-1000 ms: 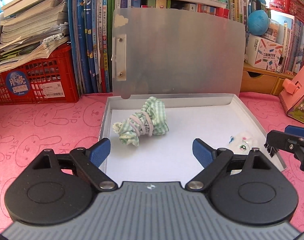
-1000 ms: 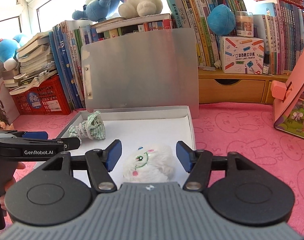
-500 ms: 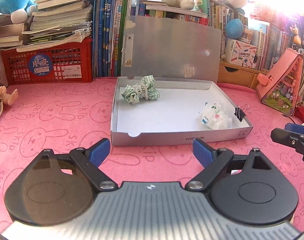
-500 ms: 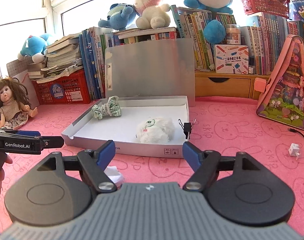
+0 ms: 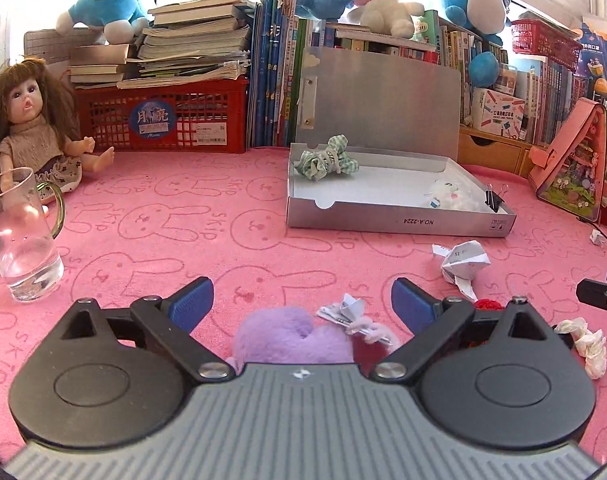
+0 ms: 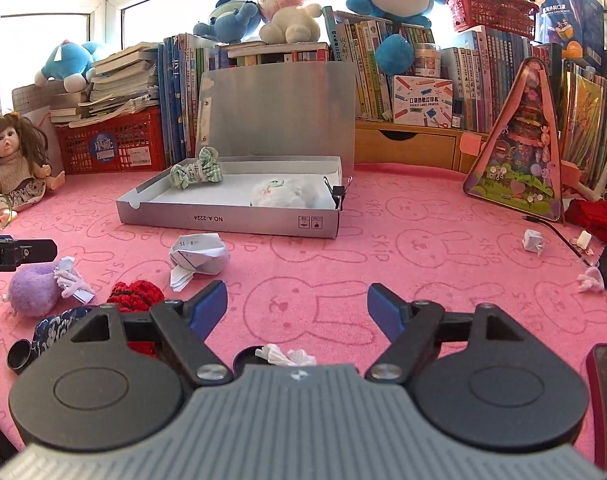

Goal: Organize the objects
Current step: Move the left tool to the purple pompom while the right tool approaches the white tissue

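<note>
A silver box [image 5: 399,222] [image 6: 227,222] with its lid up stands on the pink mat. In it lie a green checked scrunchie [image 5: 325,159] [image 6: 195,173] and a white fluffy toy [image 5: 449,196] [image 6: 283,194]; a black binder clip [image 5: 493,198] [image 6: 337,192] grips its right wall. My left gripper [image 5: 301,300] is open and empty, just above a purple plush ball [image 5: 283,338] [image 6: 33,290]. My right gripper [image 6: 297,304] is open and empty over bare mat, with a white paper scrap [image 6: 285,356] at its base.
Crumpled paper [image 5: 463,262] [image 6: 199,258], a red knitted item [image 6: 135,294] and a dark patterned pouch [image 6: 51,330] lie on the mat. A glass mug [image 5: 17,236] and a doll [image 5: 27,124] are at the left. A pink triangular toy [image 6: 519,152], shelves of books and small scraps stand around.
Both grippers have pulled back from the box, which now stands farther off. The purple ball, crumpled paper and other loose items have come into view. Both stay open.
</note>
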{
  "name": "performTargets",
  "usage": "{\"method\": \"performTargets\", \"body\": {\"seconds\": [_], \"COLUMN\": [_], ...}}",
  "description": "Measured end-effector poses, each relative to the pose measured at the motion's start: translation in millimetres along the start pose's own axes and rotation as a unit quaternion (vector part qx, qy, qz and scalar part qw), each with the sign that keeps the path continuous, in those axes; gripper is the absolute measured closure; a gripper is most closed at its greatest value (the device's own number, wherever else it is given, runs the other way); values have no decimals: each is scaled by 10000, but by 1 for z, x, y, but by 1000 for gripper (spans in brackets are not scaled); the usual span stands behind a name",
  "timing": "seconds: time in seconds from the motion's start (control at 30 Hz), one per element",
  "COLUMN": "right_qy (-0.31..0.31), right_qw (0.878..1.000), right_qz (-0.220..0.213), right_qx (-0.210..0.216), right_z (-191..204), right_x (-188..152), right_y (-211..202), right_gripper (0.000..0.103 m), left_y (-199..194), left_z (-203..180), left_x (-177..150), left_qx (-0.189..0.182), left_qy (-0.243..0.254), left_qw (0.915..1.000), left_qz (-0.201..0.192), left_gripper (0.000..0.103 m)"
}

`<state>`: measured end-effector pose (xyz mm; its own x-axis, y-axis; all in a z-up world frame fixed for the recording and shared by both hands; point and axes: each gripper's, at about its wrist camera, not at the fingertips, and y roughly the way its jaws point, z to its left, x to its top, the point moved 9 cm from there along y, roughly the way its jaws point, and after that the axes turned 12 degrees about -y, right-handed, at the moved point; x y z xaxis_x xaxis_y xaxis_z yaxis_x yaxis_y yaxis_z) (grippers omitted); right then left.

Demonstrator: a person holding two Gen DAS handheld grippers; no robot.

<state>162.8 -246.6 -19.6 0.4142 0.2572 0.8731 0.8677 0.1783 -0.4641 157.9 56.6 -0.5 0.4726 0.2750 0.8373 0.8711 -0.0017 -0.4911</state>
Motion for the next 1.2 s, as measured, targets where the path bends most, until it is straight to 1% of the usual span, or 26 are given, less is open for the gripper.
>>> {"method": "performTargets", "body": {"seconds": [0.13, 0.33, 0.67, 0.87, 1.0, 1.03, 1.07, 1.1, 1.13, 1.17, 1.2], "right_qy": [87, 78, 324, 178, 33, -1, -24, -40, -51, -48, -48], "right_qw": [9999, 9997, 9986, 9985, 9985, 9985, 9985, 9985, 9986, 9987, 9989], "right_qz": [35, 71, 164, 171, 259, 313, 358, 396, 430, 433, 422], "right_qx": [-80, -216, -394, -483, -473, -440, -408, -381, -316, -257, -198], "right_z": [5, 13, 12, 12, 9, 7, 6, 5, 5, 5, 6], "right_x": [-17, -32, -50, -53, -59, -61, -63, -64, -64, -64, -62], "right_y": [-8, -14, -13, -17, -24, -26, -28, -29, -31, -32, -33], "right_gripper": [17, 17, 20, 21, 22, 25, 32, 37, 46, 51, 53], "left_y": [-6, -3, 8, 13, 15, 16, 16, 17, 17, 17, 17], "left_z": [1, 8, 10, 9, 12, 13, 14, 15, 15, 15, 15], "left_x": [-14, -29, -42, -48, -48, -48, -48, -47, -47, -47, -47], "left_qx": [67, 312, 386, 412, 464, 477, 491, 499, 503, 501, 498], "left_qy": [23, 28, -42, -15, -23, -32, -43, -47, -51, -58, -59], "left_qw": [10000, 9995, 9991, 9989, 9987, 9986, 9986, 9986, 9986, 9986, 9986], "left_qz": [-55, -10, 148, 218, 211, 210, 202, 193, 185, 181, 178], "left_gripper": [4, 4, 4, 4, 4, 4, 4, 4, 4, 4, 4]}}
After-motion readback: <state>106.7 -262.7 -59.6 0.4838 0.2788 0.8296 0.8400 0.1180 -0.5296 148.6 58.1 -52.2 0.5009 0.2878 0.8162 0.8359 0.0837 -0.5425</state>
